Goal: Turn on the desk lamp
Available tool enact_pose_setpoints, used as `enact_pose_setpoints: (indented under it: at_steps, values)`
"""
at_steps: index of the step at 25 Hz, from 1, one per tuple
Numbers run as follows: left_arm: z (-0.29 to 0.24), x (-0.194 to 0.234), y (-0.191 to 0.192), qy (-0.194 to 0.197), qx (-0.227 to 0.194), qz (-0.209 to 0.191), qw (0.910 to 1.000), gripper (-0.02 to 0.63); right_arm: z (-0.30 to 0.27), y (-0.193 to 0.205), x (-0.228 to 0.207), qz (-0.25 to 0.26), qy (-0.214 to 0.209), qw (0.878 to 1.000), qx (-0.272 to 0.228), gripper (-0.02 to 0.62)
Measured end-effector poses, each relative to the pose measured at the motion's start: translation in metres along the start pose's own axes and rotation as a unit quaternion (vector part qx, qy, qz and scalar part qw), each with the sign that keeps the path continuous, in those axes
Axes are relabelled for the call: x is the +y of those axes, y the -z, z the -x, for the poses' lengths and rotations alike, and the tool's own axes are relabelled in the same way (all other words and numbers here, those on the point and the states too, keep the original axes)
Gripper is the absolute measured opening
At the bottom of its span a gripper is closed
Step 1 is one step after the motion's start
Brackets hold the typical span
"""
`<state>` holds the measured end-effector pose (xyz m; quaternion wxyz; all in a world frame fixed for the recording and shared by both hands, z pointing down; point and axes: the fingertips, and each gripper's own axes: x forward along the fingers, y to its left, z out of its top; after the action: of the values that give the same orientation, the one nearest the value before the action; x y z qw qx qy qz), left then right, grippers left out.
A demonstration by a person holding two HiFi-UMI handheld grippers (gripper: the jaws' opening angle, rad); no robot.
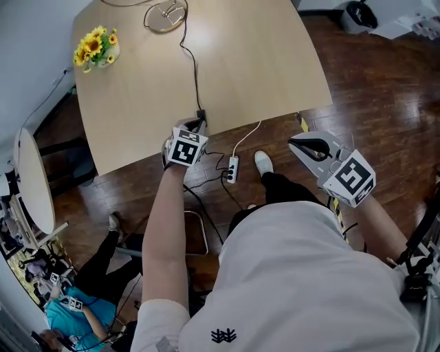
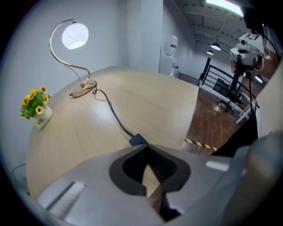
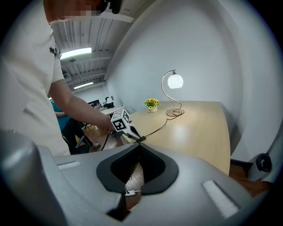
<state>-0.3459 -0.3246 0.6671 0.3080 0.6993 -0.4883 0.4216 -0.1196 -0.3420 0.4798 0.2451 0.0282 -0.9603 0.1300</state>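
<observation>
Plainly the switching step is done: the desk lamp (image 2: 75,36) glows at the worktop's (image 2: 154,101) far end, so the left hand-held gripper (image 2: 147,150), jaws together and empty, apparently touching the cord's inline switch (image 2: 138,139), need only lift away, while the right hand-held gripper (image 3: 139,149) hangs closed on nothing.

I record the desk lamp (image 1: 167,15) at the top edge of the head view, on the far part of the table (image 1: 275,75). The flower pot (image 1: 96,48) stands on the table at upper left. The cord (image 1: 190,65) runs from the lamp to the table's near edge, where the left gripper (image 1: 198,127) sits at centre frame. Just below, a power strip (image 1: 233,169) lies on the floor (image 1: 385,103). The right gripper (image 1: 307,146) is off the table, right of centre.
</observation>
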Motion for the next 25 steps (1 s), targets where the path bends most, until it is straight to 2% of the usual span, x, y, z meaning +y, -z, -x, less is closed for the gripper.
enact_pose_setpoints:
  at_steps: [3, 6, 10, 15, 21, 25]
  values:
    - [0.005, 0.005, -0.002, -0.013, -0.023, 0.004, 0.9997, 0.020, 0.001, -0.004, 0.002, 0.007, 0.003, 1.000, -0.004, 0.005]
    - [0.023, -0.002, -0.009, -0.008, -0.049, 0.022, 0.9985, 0.020, 0.004, -0.004, 0.005, 0.010, 0.008, 1.000, -0.003, 0.004]
    - [0.062, -0.010, -0.022, -0.013, -0.123, 0.039, 0.9916, 0.020, 0.006, -0.007, 0.023, 0.025, 0.006, 1.000, -0.006, 0.005]
    - [0.133, -0.036, -0.033, -0.011, -0.235, 0.070, 0.9695, 0.020, 0.006, -0.011, 0.051, 0.048, 0.003, 0.999, -0.019, 0.003]
    - [0.228, -0.078, -0.009, -0.032, -0.323, 0.089, 0.9418, 0.020, 0.013, -0.008, 0.102, 0.068, 0.002, 0.997, -0.024, 0.004]
    - [0.286, -0.125, 0.019, -0.037, -0.372, 0.088, 0.9232, 0.020, 0.023, -0.005, 0.153, 0.091, -0.001, 0.995, -0.029, 0.005]
